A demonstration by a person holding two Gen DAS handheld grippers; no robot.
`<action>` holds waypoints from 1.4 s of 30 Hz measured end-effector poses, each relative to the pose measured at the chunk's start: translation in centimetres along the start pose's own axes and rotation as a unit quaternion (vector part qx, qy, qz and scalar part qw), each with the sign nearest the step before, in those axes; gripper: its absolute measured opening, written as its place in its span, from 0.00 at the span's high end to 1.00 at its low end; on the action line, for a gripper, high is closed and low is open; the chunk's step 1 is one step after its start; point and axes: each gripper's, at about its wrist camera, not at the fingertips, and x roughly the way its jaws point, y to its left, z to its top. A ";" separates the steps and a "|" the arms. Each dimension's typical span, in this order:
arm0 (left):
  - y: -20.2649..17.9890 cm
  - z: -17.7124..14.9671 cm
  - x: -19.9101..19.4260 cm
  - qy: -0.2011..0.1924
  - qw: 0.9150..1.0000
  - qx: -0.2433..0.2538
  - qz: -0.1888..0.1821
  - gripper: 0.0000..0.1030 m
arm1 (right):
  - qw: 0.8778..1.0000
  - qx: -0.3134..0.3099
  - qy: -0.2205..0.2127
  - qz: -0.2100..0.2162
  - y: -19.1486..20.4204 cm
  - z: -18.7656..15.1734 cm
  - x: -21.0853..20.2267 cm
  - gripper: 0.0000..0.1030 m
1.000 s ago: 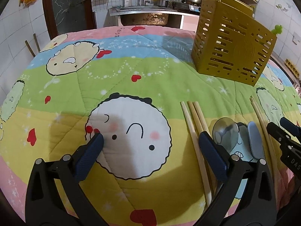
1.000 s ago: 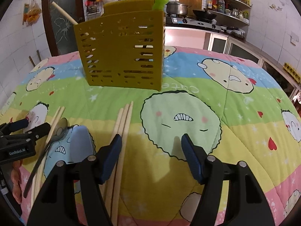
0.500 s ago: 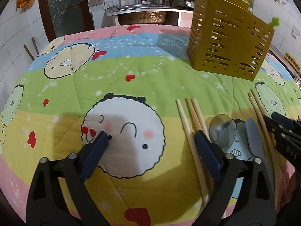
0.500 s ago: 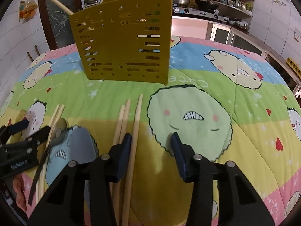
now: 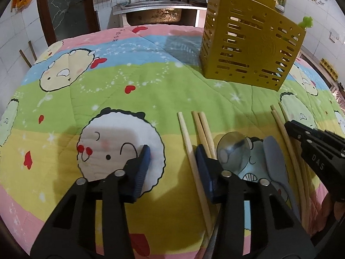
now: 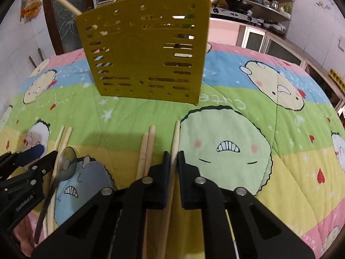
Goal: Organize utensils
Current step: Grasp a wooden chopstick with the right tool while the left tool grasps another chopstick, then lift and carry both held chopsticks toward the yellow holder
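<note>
My right gripper [image 6: 173, 154] is shut on a single wooden chopstick [image 6: 176, 133] that lies on the quilt, right of a chopstick pair [image 6: 148, 144]. My left gripper [image 5: 172, 153] is closing. The leftmost chopstick [image 5: 185, 129] lies between its jaws close to the right pad, and the left pad stands clear of it. Two more chopsticks [image 5: 204, 129] run under the right finger. Beside them lie a metal spoon [image 5: 232, 151] and a grey-blue flat utensil [image 5: 276, 159]. The yellow slotted utensil holder [image 6: 146, 54] stands upright behind, with a chopstick and a green-topped piece sticking out.
The cartoon-print quilt [image 5: 107, 82] covers the whole table. The holder [image 5: 248, 49] stands at the back right in the left wrist view. Behind the table are a sink [image 5: 153, 15], a stove with pots [image 6: 235, 6] and tiled walls. The two grippers work side by side.
Both grippers' jaws have narrowed. The right one went from wide apart to clamped on the single chopstick. The left one's fingers drew in around the leftmost chopstick. The utensils have not shifted.
</note>
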 end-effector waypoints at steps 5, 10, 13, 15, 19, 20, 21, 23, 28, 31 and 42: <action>0.0 0.9 0.6 0.005 1.000 -0.004 -0.005 0.74 | 1.000 0.016 -0.002 0.006 -0.8 -0.3 -0.6 0.94; -0.2 1.5 1.1 0.009 1.000 0.003 -0.008 0.77 | 1.000 0.029 -0.002 0.007 -1.6 -0.6 -1.0 0.94; -0.2 1.9 1.3 0.015 1.000 0.007 -0.011 0.77 | 0.999 0.034 0.006 0.011 -1.8 -0.6 -0.4 0.94; -0.1 2.1 1.4 0.018 1.000 0.005 -0.014 0.77 | 0.999 0.033 0.006 0.008 -1.7 -0.5 -0.2 0.94; -0.2 2.3 1.6 0.016 1.000 0.009 -0.008 0.78 | 0.999 0.035 0.014 0.011 -1.7 0.1 0.4 0.94; -0.3 2.4 1.6 0.015 1.000 0.010 -0.006 0.79 | 0.999 0.039 0.018 0.015 -1.9 0.2 0.5 0.94; -0.4 2.5 1.6 0.014 1.000 0.010 -0.005 0.81 | 0.999 0.043 0.021 0.020 -2.1 0.3 0.6 0.94; -0.5 2.6 1.7 0.009 1.000 0.007 -0.004 0.85 | 0.998 0.054 0.024 0.030 -2.5 0.5 0.5 0.94; -0.3 2.4 1.3 0.002 1.000 0.000 -0.014 0.92 | 0.997 0.065 0.011 0.038 -2.9 0.3 -0.3 0.94; -0.1 2.2 0.9 -0.004 1.000 -0.005 -0.020 0.92 | 0.997 0.066 -0.004 0.036 -3.0 0.1 -1.1 0.94; 0.3 2.3 -4.4 -0.075 0.996 -0.005 -0.050 0.93 | 0.991 0.073 -0.108 0.037 -3.7 -0.1 -7.7 0.94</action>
